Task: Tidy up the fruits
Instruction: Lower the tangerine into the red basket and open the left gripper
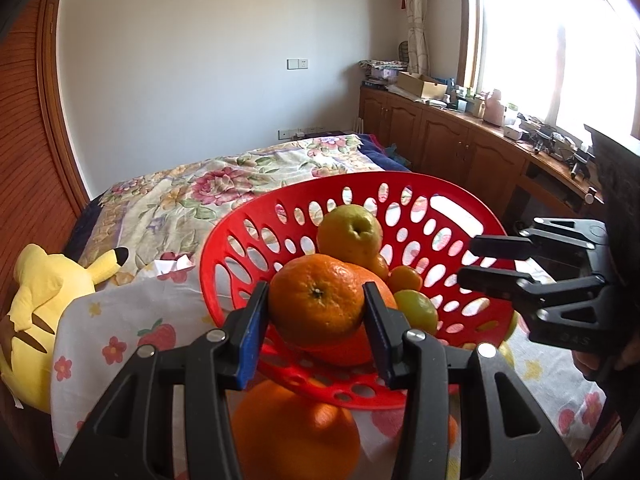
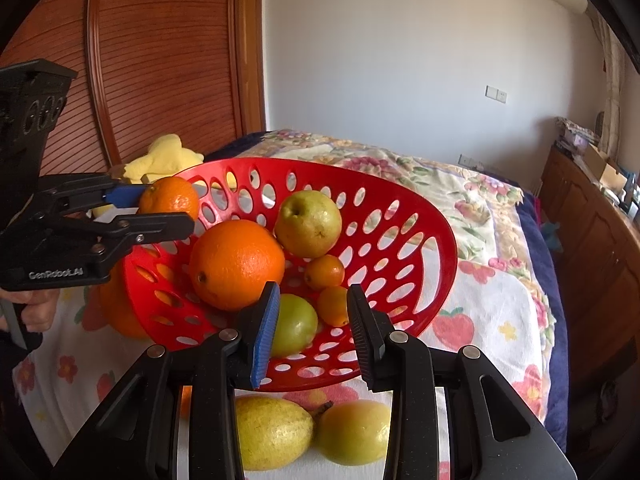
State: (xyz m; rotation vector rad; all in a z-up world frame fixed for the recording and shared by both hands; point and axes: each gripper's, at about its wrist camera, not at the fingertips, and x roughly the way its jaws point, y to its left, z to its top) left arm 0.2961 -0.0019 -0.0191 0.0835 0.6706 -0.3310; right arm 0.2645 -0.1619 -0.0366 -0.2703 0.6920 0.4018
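My left gripper (image 1: pixel 316 304): clamped on one mandarin (image 1: pixel 316 300), above basket's near rim.
Red basket (image 2: pixel 424 208): one big orange (image 2: pixel 236 264), one pear (image 2: pixel 308 224), one green fruit (image 2: pixel 294 324), two kumquats (image 2: pixel 324 272).
My right gripper (image 2: pixel 314 336): jaws narrow, empty.
Cloth: two yellow fruits (image 2: pixel 272 432).

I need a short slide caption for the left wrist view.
Left tongs carry a mandarin over the red basket of fruit.

My round plastic basket (image 2: pixel 420 216) is red with oval holes, and the tangerine (image 1: pixel 316 300) is orange. My tongs' pads (image 2: pixel 266 332) are blue; the bedcover (image 1: pixel 208 188) has pink flowers.
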